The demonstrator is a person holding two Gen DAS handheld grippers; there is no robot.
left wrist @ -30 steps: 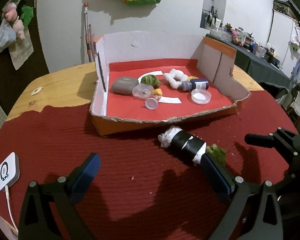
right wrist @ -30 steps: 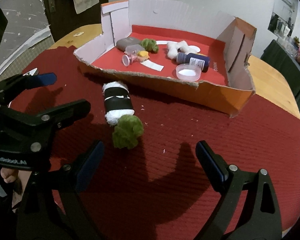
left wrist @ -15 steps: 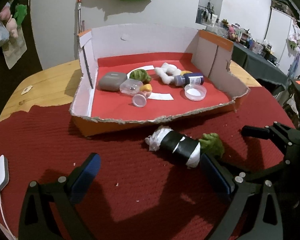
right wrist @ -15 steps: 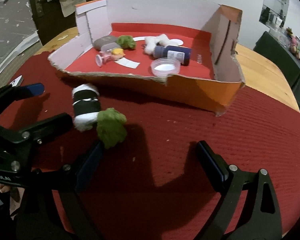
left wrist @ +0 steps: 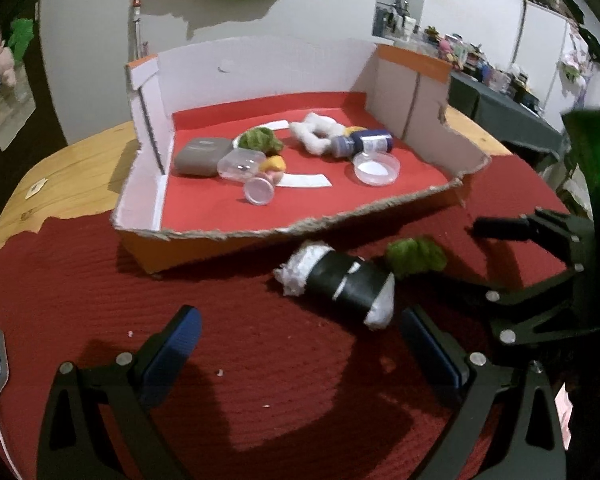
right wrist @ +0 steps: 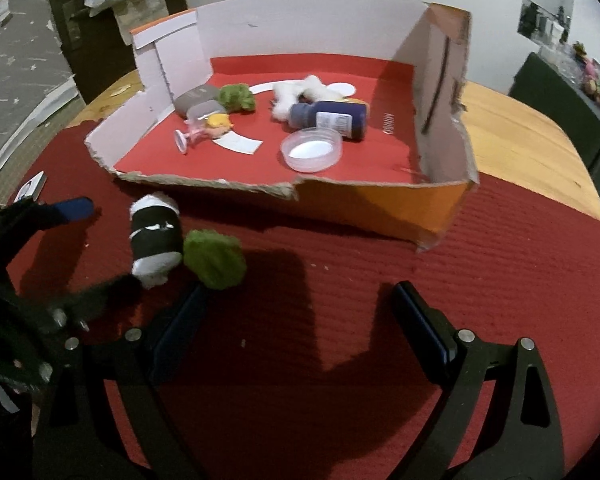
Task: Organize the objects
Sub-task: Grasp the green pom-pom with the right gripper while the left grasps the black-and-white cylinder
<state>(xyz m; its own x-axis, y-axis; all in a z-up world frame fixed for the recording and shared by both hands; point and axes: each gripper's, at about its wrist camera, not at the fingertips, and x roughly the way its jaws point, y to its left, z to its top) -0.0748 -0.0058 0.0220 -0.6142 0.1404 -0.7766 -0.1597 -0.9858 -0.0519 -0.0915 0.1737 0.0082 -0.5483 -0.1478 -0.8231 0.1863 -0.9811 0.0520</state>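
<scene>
Right wrist view | my right tongs (right wrist: 300, 320) moved closer to fuzzy green pom-pom (right wrist: 214, 258), wide open, empty | left tongs (left wrist: 300, 344) open, empty | grasp next.

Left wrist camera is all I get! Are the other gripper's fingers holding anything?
Observer: No. The right gripper is open, with only red mat between its fingers.
Operator: Is the fuzzy green ball near it?
Observer: Yes, the green ball lies just ahead of the finger on the picture's left.
Operator: Anything hiding beside the blue bottle?
Observer: Small lettering is printed on the box floor, between the blue bottle and the right-hand wall. It is too small to read.
</scene>
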